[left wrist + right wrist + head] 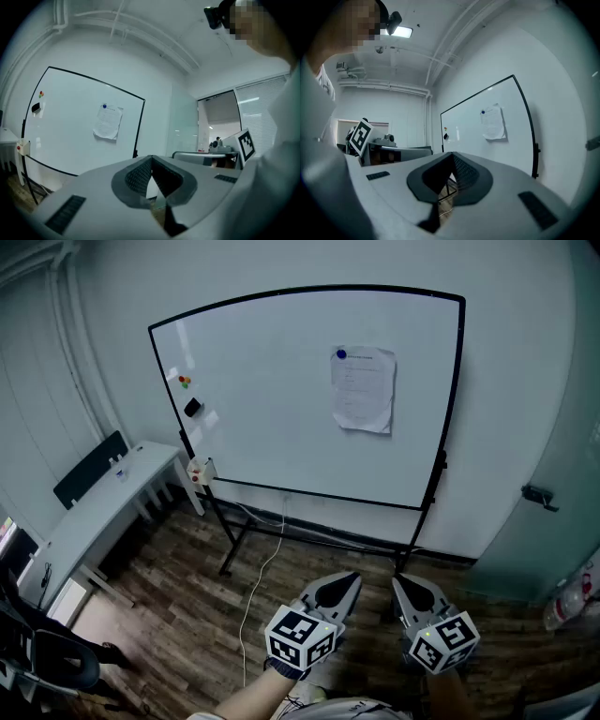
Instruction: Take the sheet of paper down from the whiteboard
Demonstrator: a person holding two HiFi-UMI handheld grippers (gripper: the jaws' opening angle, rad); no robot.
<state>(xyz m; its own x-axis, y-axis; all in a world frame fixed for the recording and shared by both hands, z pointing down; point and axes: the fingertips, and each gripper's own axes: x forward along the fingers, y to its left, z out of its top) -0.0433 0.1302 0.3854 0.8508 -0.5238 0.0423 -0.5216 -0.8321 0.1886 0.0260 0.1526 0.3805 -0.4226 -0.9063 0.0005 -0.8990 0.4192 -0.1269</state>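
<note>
A white sheet of paper (363, 389) hangs on the upper right of the whiteboard (272, 418), pinned by a blue magnet (340, 354) at its top left corner. The same sheet of paper (108, 122) shows far off in the left gripper view, and as a small sheet of paper (493, 122) in the right gripper view. My left gripper (349, 579) and right gripper (400, 582) sit low in the head view, side by side, well short of the board. Both are shut with nothing between the jaws and point level toward the board.
The whiteboard stands on a black wheeled frame (230, 540) with a white cable (258, 587) trailing on the wood floor. A black eraser (192, 408) and small red and green magnets (184, 382) sit at the board's left. A white desk (103, 507) stands at left, a glass door (553, 474) at right.
</note>
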